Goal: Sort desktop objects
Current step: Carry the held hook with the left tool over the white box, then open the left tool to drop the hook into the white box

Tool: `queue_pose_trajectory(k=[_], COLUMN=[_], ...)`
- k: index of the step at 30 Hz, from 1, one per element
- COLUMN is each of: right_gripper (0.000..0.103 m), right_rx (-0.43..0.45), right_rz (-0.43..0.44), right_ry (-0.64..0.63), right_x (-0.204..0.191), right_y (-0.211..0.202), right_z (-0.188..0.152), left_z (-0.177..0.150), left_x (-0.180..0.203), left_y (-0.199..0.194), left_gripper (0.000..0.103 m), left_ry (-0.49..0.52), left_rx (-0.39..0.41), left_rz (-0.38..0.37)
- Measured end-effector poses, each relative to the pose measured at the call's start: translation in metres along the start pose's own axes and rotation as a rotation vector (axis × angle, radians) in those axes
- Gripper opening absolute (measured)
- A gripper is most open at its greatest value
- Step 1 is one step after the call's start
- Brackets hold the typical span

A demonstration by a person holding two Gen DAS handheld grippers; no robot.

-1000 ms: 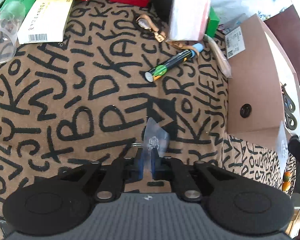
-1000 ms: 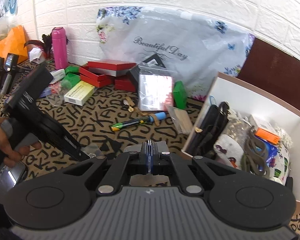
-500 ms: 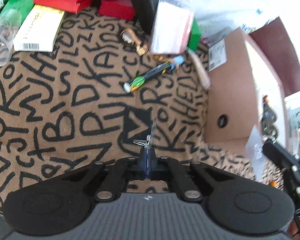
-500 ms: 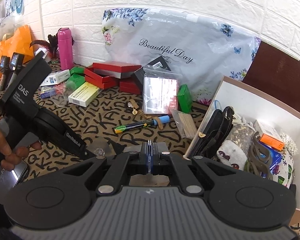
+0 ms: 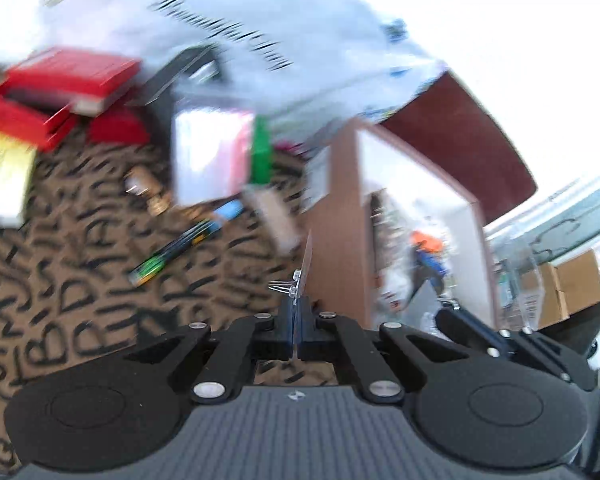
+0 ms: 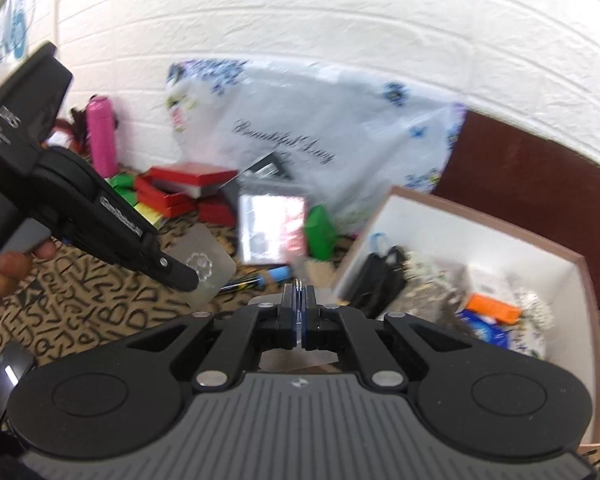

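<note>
Clear hook point(image 5: 305, 270) in raised left gripper point(image 5: 296, 322)

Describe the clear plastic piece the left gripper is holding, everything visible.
The clear plastic piece is a thin, transparent, flat sheet with rounded corners and a raised flower-shaped boss on its face; the left wrist view shows it edge-on with thin wire prongs jutting from one side, like an adhesive wall hook. The left gripper pinches its lower edge, jaws closed on it. It is held in the air above the letter-print cloth, near the open box.
</note>
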State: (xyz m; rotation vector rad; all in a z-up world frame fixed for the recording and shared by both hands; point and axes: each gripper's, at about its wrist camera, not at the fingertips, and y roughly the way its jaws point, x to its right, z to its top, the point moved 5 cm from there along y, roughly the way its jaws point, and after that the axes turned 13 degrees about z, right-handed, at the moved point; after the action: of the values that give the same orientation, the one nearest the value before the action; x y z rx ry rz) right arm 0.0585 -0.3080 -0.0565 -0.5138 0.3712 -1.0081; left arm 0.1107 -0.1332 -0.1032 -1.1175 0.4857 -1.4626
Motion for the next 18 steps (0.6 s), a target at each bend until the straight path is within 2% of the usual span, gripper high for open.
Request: queue_pose_trajectory(k=[9,18], right_gripper=[0.0,0.0], right_rx=[0.056,0.026], right_rz=[-0.174,-0.323], right_ry=[0.071,0.157], right_x=[0.076,0.153], right_y=[-0.033,-0.054], right_z=[0.0,-0.033], left_z=[0.031,0.03], left_x=[0.09,0.177], left_y=[0.01,0.063], left_gripper=[0.0,0.0], left_ry=[0.139,0.282], left_rx=[0.007,-0.092], left_rz=[-0.103,-0.147])
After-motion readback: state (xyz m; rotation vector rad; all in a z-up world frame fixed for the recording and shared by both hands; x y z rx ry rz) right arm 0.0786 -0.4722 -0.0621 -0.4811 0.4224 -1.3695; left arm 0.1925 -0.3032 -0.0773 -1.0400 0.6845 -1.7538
